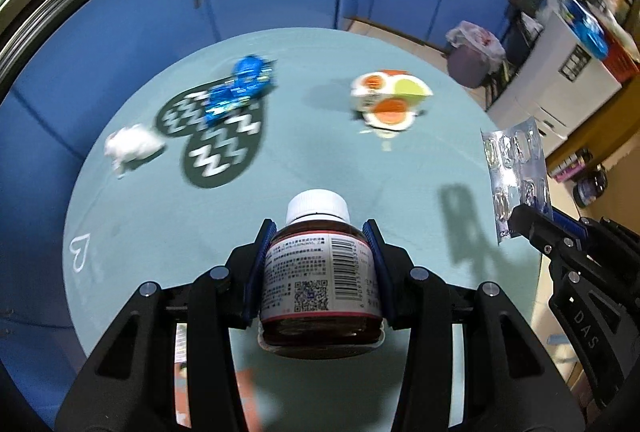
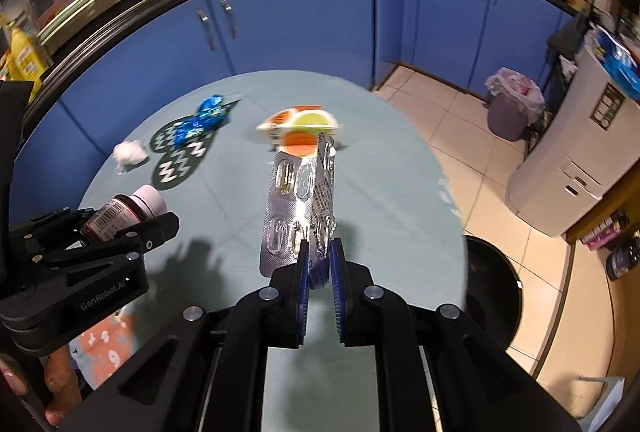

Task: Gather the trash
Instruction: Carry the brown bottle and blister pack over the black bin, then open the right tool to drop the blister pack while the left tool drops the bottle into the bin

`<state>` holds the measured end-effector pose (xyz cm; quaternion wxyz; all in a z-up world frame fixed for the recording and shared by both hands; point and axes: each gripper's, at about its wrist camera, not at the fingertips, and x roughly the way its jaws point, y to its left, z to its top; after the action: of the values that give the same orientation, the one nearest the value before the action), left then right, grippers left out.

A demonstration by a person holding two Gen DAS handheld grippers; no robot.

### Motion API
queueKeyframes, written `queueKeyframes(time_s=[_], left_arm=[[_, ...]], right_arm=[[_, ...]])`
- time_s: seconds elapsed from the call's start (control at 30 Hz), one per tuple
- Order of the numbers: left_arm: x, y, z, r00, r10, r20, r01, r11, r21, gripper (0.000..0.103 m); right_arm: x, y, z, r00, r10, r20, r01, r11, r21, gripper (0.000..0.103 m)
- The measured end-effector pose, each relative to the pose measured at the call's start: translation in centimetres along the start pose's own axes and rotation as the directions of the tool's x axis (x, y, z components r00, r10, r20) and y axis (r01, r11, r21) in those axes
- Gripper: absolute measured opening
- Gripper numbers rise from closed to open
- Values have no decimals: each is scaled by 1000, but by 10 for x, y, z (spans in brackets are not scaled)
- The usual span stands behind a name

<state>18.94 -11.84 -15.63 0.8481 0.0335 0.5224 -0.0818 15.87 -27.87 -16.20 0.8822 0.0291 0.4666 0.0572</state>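
Observation:
My left gripper [image 1: 320, 232] is shut on a brown medicine bottle [image 1: 320, 280] with a white cap, held above the round teal table [image 1: 360, 167]. My right gripper [image 2: 319, 250] is shut on a silver blister pack [image 2: 298, 207], which stands up between its blue pads. The left gripper with its bottle [image 2: 120, 216] shows at the left of the right wrist view; the blister pack [image 1: 516, 175] shows at the right of the left wrist view. On the table lie a blue wrapper [image 1: 240, 87], a crumpled white tissue [image 1: 132, 147] and a white, orange and green carton [image 1: 384, 95].
A dark patterned mat [image 1: 216, 139] lies under the blue wrapper. A grey bin [image 2: 510, 109] with a white liner stands on the tiled floor beyond the table, near blue cabinets [image 2: 320, 11]. A white appliance [image 2: 568, 171] is at the right. A dark round object [image 2: 494, 296] sits by the table edge.

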Motion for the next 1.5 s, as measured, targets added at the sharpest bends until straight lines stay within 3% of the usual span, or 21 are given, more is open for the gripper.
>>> queueKeyframes(time_s=[0.63,0.97,1.17,1.23,1.27,1.33,1.5], left_arm=[[16,-163,35,996,-93,15,87,966,243,46],[23,-207,39,994,-112,12,103,948,299,46],[30,-220,41,994,-111,-3,106,943,315,46],[31,-224,41,994,-110,-5,106,941,321,46],[31,-227,41,994,-111,-6,106,940,323,46],[32,-231,41,994,-113,-7,109,938,329,46],[32,-241,40,993,-116,-10,113,932,344,46]], right_arm=[[-18,-139,-20,988,-153,7,148,968,203,11],[-13,-188,-28,975,-220,-15,216,937,275,11],[-9,-199,-33,978,-207,-28,206,935,290,14],[-7,-203,-35,978,-206,-37,208,933,294,24],[-7,-204,-36,978,-203,-36,205,932,300,45],[-8,-208,-38,979,-200,-24,198,930,311,75],[-15,-215,-43,973,-230,-11,221,919,327,75]])
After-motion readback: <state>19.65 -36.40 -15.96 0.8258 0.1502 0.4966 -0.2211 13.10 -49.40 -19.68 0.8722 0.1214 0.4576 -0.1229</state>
